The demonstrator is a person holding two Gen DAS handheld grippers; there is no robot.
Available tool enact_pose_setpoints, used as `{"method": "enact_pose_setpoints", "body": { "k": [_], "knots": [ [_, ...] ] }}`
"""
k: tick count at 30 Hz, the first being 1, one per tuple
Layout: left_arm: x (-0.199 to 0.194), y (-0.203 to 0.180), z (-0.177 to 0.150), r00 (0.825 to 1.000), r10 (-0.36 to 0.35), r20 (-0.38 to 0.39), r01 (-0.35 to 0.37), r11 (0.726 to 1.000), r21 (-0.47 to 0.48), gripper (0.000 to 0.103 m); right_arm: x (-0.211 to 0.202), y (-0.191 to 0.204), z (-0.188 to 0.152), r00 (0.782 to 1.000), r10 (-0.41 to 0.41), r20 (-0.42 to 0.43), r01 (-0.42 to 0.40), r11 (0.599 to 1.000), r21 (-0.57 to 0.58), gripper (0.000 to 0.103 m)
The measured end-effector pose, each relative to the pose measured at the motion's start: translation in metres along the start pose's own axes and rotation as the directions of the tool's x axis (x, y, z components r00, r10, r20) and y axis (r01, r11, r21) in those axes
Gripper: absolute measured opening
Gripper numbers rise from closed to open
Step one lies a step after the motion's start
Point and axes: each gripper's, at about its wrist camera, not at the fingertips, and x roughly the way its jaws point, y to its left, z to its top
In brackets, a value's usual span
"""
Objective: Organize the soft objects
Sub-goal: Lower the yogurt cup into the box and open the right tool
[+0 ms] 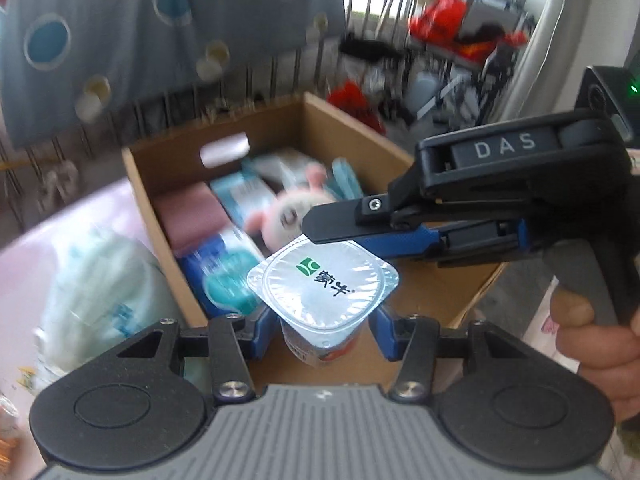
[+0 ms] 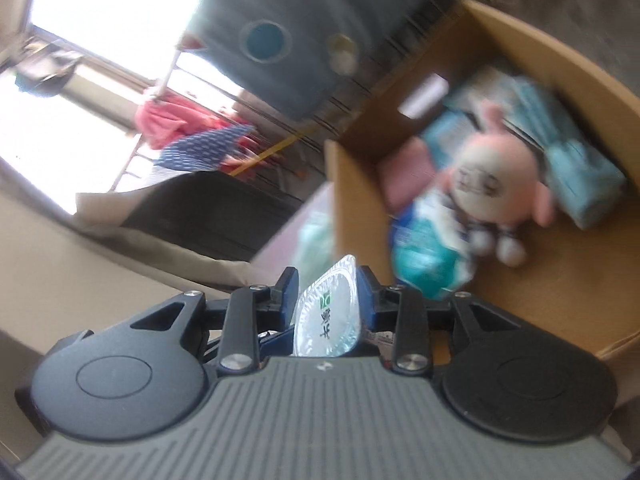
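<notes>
A yogurt cup with a silver foil lid sits upright between the fingers of my left gripper, which is shut on its body. My right gripper comes in from the right and its jaws close on the edge of the lid; in the right wrist view the foil lid stands edge-on between the blue pads. Behind is an open cardboard box holding a pink plush toy, a folded pink cloth and several blue tissue packs.
A white plastic pack lies on the pink surface left of the box. A blue spotted cloth hangs on a rack behind. Red bags and clutter lie at the back right. The box shows bare floor near the toy.
</notes>
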Motion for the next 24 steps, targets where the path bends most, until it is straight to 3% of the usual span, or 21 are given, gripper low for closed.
{"method": "enact_pose_setpoints", "body": {
  "k": [6,10,21,24],
  "knots": [
    [0.032,0.005,-0.003,0.991,-0.002,-0.134,0.0,1.0,-0.012,0.053,0.034,-0.04,0.008,0.99,-0.024,-0.139,0.038,0.995,0.095,0.033],
    [0.028,0.01,-0.002,0.991,0.007,-0.137,-0.009,1.0,-0.015,0.056,0.051,-0.059,0.012,0.977,-0.043,-0.207,0.071,0.989,0.132,0.034],
    [-0.014,0.033,-0.016,0.997,0.049,-0.062,-0.053,0.997,-0.057,0.057,0.06,-0.052,0.027,0.97,-0.185,-0.159,0.197,0.979,0.061,0.033],
    [-0.033,0.051,-0.029,0.996,0.087,-0.037,-0.09,0.992,-0.09,0.057,0.059,-0.049,0.032,0.965,-0.245,-0.097,0.251,0.967,0.049,0.034]
  ]
}}
